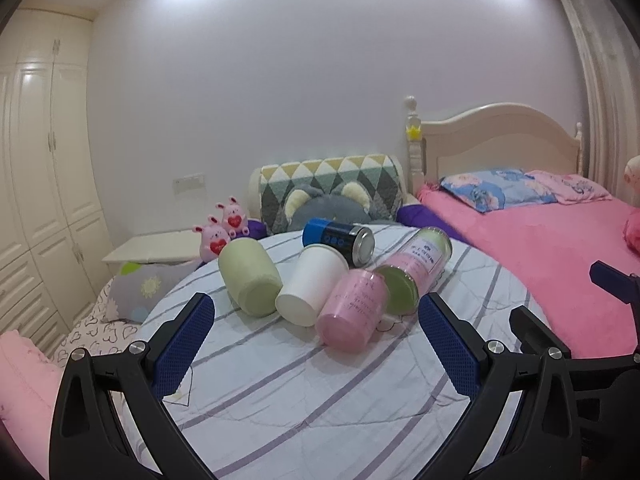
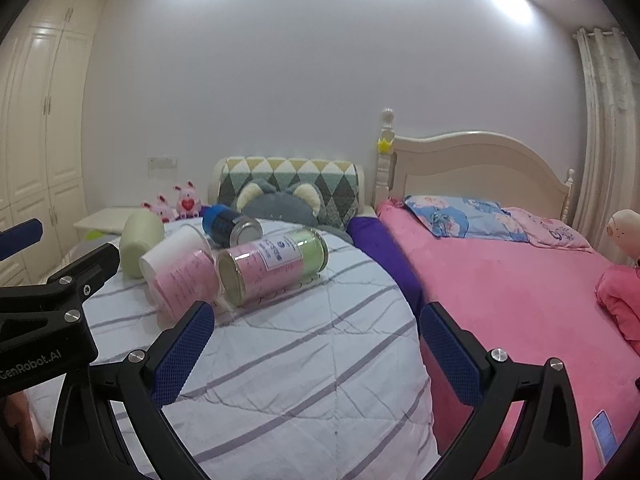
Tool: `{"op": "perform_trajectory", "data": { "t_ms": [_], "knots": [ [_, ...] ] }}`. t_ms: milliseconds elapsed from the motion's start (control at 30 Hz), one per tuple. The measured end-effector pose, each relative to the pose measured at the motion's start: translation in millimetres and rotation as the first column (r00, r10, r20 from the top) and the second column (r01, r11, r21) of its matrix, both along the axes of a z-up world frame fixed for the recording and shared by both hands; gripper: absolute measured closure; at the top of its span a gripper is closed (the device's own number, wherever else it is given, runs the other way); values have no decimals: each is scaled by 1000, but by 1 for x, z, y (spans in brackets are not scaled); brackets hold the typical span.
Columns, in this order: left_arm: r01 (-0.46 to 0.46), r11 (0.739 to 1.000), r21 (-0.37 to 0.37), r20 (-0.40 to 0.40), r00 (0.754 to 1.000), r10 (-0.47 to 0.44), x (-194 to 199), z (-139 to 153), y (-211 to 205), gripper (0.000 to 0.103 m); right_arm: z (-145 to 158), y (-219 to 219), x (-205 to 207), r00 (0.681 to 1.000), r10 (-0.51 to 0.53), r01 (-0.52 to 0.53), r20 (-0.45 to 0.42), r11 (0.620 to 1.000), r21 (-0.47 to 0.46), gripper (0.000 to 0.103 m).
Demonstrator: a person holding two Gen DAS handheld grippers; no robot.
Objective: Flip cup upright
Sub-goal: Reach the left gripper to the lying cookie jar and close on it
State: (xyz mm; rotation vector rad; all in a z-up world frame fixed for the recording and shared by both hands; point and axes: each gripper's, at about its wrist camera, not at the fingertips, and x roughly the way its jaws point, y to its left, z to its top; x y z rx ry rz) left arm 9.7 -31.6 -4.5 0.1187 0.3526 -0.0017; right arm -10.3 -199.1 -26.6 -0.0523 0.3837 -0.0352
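Note:
Several cups lie on their sides in a cluster on a round table with a striped cloth [image 1: 304,392]. From left: a pale green cup [image 1: 250,276], a white paper cup [image 1: 308,284], a pink cup [image 1: 354,314], a glass jar with a pink and green label [image 1: 416,268], and a blue can [image 1: 340,238] behind. My left gripper [image 1: 316,344] is open and empty, just in front of the white and pink cups. My right gripper [image 2: 316,344] is open and empty, in front of the jar [image 2: 272,266] and the pink cup [image 2: 184,282].
A pink bed [image 2: 520,280] with pillows stands right of the table. A chair with a grey plush [image 1: 332,204] is behind the table. Pink plush pigs [image 1: 222,224] and a low white nightstand [image 1: 156,246] stand at the back left. White wardrobes [image 1: 40,184] line the left wall.

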Motion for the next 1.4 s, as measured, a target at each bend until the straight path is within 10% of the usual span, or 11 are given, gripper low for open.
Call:
{"op": "perform_trajectory", "data": {
  "t_ms": [533,800,1100,1400],
  "knots": [
    [-17,999,45,-186,982,26,44,-3,-7,0,-7,-13,37,983,28,-38,-180,998,-48,0],
    [132,987,92,-235,966,-107,78,15,-49,0,-7,-46,60,979,4,-9,-202,1000,-26,0],
    [407,904,131,-385,861,-332,138,25,-109,0,-7,-100,95,979,-42,47,-201,999,19,0],
    [461,868,187,-554,779,-294,197,-10,-146,0,-22,-142,136,968,-32,60,-248,992,109,0]
  ]
}}
